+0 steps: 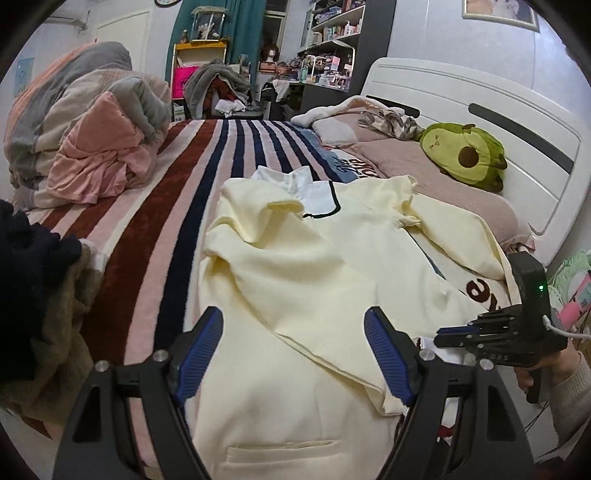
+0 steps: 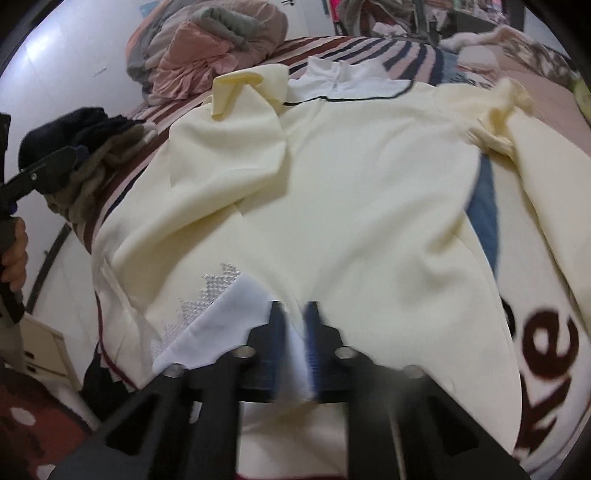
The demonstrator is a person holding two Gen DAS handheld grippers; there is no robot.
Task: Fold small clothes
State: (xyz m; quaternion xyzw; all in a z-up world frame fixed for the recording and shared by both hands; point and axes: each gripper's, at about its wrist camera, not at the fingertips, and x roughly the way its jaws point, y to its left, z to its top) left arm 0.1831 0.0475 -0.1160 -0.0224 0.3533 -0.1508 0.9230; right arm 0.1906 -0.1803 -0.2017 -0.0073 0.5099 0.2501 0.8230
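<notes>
Dress (image 1: 325, 266): pale cream-yellow, plain; white collar (image 1: 314, 195) edged with a thin black line. White lining (image 2: 221, 317) at the hem, with a patch of silvery sparkle.

Blanket (image 1: 177, 192): stripes of dark red, pink, navy and white.

Plush (image 1: 465, 155): green avocado, yellow-green face, brown pit.

Pillow (image 1: 424, 173): dusty pink.

Headboard (image 1: 480, 96): white with dark slots.

Quilt (image 1: 85, 122): pink, grey and cream patches.

Curtain (image 1: 243, 29): teal.

Left gripper (image 1: 295, 354): black, blue ribbed fingers (image 1: 388, 358).

Right gripper (image 2: 293, 314): black and blue.

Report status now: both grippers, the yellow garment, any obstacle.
Left hand-held gripper open above yellow garment. Right hand-held gripper shut on its hem. Garment spread on bed, sleeves folded in. Nothing blocking.
</notes>
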